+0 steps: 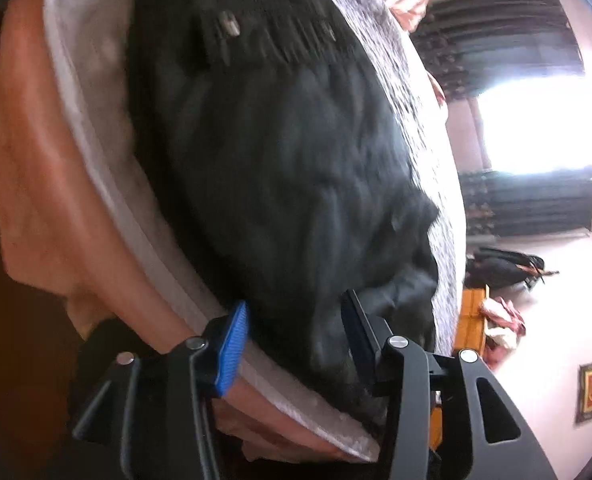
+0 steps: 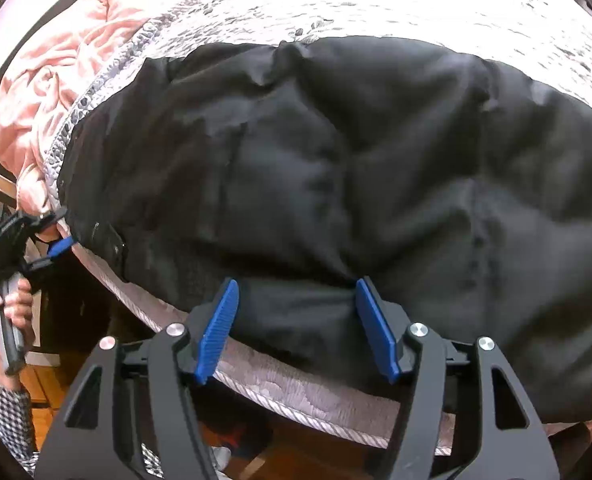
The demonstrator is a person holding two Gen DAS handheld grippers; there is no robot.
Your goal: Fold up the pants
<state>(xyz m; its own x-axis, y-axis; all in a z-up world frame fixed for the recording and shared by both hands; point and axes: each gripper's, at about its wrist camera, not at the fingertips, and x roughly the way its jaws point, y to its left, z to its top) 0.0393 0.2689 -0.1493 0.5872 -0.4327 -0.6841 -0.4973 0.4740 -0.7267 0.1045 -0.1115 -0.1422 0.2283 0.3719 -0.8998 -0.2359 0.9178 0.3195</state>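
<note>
Black pants (image 2: 336, 160) lie spread and wrinkled on a bed with a grey-patterned white sheet (image 2: 416, 0). My right gripper (image 2: 296, 332) hovers at the near hem by the mattress edge. Its blue pads stand wide apart with black cloth lying between them, not pinched. In the left wrist view, the pants (image 1: 276, 160) fill the middle, with the ribbed waistband and a metal snap (image 1: 232, 28) at the far end. My left gripper (image 1: 294, 340) is open at the near end of the cloth. The left gripper (image 2: 58, 230) also shows in the right wrist view at the pants' left end, open and held by a hand (image 2: 8, 304).
A crumpled pink blanket (image 2: 76, 60) lies on the far left of the bed. The mattress edge (image 2: 296, 392) runs just under my right gripper, with wooden floor below. Dark curtains (image 1: 516, 60) frame a bright window, and a bag (image 1: 504, 268) sits on the room's far side.
</note>
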